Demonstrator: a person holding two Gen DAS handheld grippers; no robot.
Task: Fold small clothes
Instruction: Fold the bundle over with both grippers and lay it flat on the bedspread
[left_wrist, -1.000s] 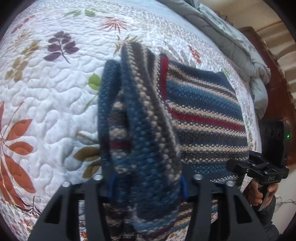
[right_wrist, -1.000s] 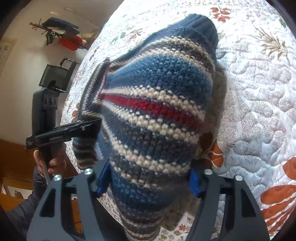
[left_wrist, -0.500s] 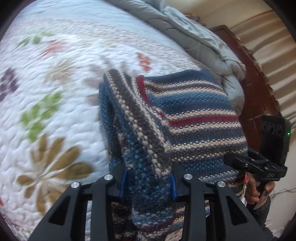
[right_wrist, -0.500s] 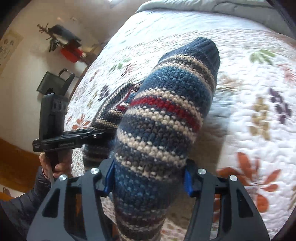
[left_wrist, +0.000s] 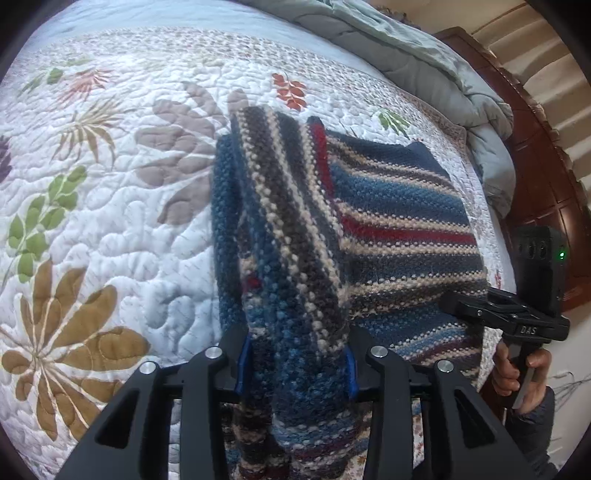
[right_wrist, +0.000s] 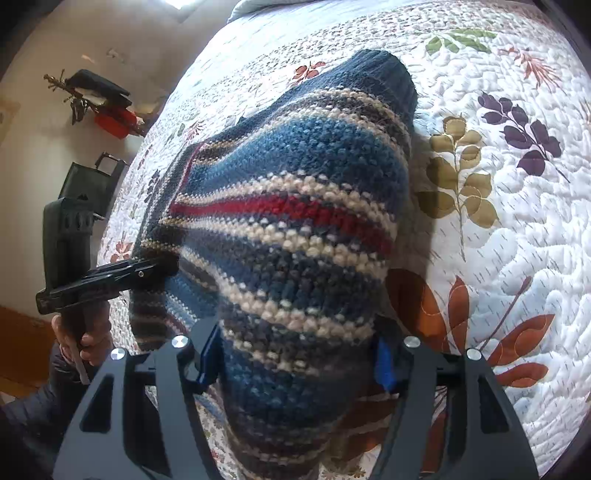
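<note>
A knitted sweater (left_wrist: 399, 221) striped in blue, cream, grey and red hangs between both grippers over the flowered quilt (left_wrist: 110, 221). My left gripper (left_wrist: 295, 365) has a bunched fold of it between its blue pads; the jaws are opening while the pads still press the knit. In the right wrist view a thick roll of the sweater (right_wrist: 295, 206) fills my right gripper (right_wrist: 295, 362), whose jaws are also opening around it. Each gripper shows in the other's view: the right gripper (left_wrist: 476, 310) at the sweater's right edge, the left gripper (right_wrist: 147, 269) at its left edge.
A grey duvet (left_wrist: 424, 66) is heaped along the far side of the bed against a dark wooden headboard (left_wrist: 546, 177). Beyond the bed's left edge stand a dark bag (right_wrist: 88, 184) and a red thing (right_wrist: 114, 122) by the wall. A hand (left_wrist: 517, 373) grips each handle.
Both grippers have carried the sweater across the quilt; the flower patterns have slid past and the duvet and headboard have come into the left view. The sweater stays between both pairs of pads.
</note>
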